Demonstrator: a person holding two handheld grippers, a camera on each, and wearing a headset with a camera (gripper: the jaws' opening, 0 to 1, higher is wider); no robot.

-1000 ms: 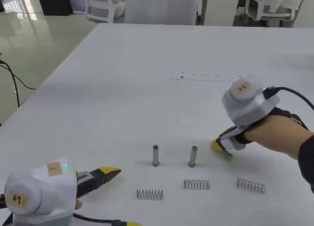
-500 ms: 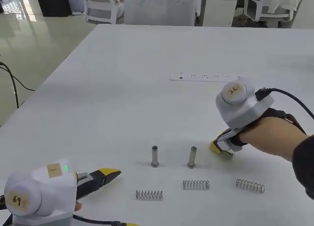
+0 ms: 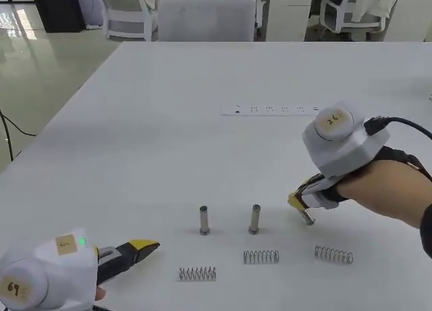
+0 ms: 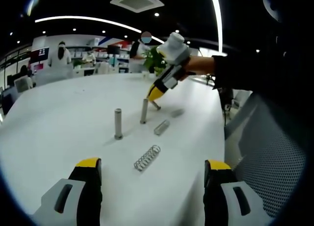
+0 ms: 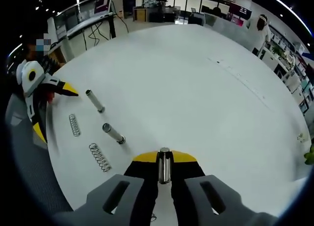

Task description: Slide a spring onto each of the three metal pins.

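The third pin [image 5: 164, 171] is pinched between the closed jaws of the right gripper [image 3: 301, 202], with part of its length projecting beyond the jaw tips. It is held tilted, low over the table [image 3: 169, 135], to the right of the 2 pins standing upright, the left pin [image 3: 204, 220] and the middle pin [image 3: 255, 218]; whether its lower end touches the surface cannot be told. No spring is carried by any of the 3 pins. The 3 springs are laid on their sides in a row nearer the person: the left spring [image 3: 197, 274], the middle spring [image 3: 261, 257] and the right spring [image 3: 333, 254]. The left gripper [image 4: 153, 169] is held low near the table with its jaws spread wide and nothing between them. The pins are judged to be rigid, smooth metal on a narrow foot, so they could be toppled by a sideways knock. The springs are judged to be very light, thin-wired, easily squashed and prone to rolling. A gentle pinch across the coils near 1 end is advised, so that the open bore is left free to be lowered over a pin head.
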